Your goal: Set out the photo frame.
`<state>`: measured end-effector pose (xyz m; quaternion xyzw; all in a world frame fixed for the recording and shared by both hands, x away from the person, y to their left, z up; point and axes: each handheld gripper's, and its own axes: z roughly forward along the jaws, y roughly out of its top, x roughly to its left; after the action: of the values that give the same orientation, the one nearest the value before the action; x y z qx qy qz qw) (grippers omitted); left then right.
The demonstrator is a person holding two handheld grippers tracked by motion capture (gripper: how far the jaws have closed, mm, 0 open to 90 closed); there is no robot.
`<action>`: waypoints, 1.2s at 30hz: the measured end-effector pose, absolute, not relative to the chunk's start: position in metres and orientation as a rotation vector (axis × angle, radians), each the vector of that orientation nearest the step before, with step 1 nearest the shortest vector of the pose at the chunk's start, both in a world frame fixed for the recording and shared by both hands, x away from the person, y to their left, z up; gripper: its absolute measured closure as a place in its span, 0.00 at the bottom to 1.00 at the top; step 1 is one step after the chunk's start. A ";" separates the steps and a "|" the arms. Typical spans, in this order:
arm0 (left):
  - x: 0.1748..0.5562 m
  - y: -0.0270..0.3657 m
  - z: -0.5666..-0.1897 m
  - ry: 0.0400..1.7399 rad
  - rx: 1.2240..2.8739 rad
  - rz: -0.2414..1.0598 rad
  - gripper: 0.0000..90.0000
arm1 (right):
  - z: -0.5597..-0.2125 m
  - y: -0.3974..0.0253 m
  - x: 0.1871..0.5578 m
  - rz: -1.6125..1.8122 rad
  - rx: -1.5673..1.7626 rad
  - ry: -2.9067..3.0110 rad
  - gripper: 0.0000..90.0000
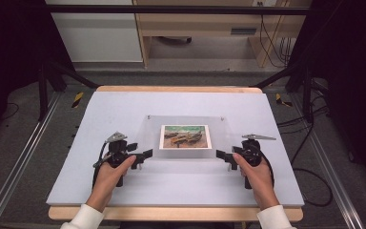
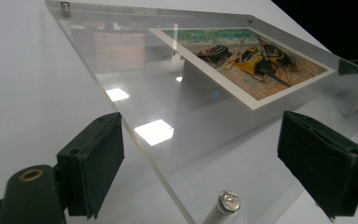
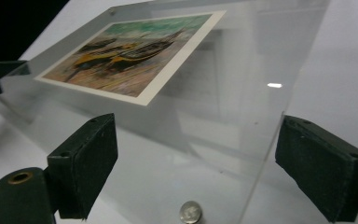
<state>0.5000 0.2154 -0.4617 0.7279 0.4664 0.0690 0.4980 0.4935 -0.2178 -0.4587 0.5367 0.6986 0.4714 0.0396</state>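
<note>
Clear acrylic picture frame (image 1: 186, 137), a flat transparent panel with small silver corner studs, lies in the middle of the pale grey desk (image 1: 124, 107), holding a white-bordered print of beached boats (image 1: 185, 137). Nearest the person, white sleeves and two hands come in over the desk's wooden front edge. The left hand-held gripper (image 1: 147, 154) points at the frame's near left corner, its black padded jaws standing apart on either side of the panel's edge in the left gripper view (image 2: 200, 163), not closed on it. The right hand-held gripper (image 1: 219, 155) faces the near right corner, jaws likewise spread around that corner (image 3: 196, 168). Beyond the desk lie grey floor, black cables, metal rails at both sides, and light wooden furniture (image 1: 205, 28) against the far wall.
</note>
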 end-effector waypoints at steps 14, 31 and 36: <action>0.503 0.222 -0.468 1.113 1.730 0.053 0.16 | -0.459 -0.218 0.493 1.457 1.656 2.152 0.17; 0.508 0.223 -0.465 1.124 1.747 0.049 0.18 | -0.455 -0.215 0.498 1.420 1.660 2.143 0.18; 0.513 0.224 -0.464 1.136 1.735 0.063 0.19 | -0.452 -0.211 0.505 1.432 1.614 2.119 0.18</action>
<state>0.5129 0.2244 -0.4645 0.7202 0.4716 0.0263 0.5082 0.5052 -0.2114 -0.4523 0.5328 0.6994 0.4728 0.0588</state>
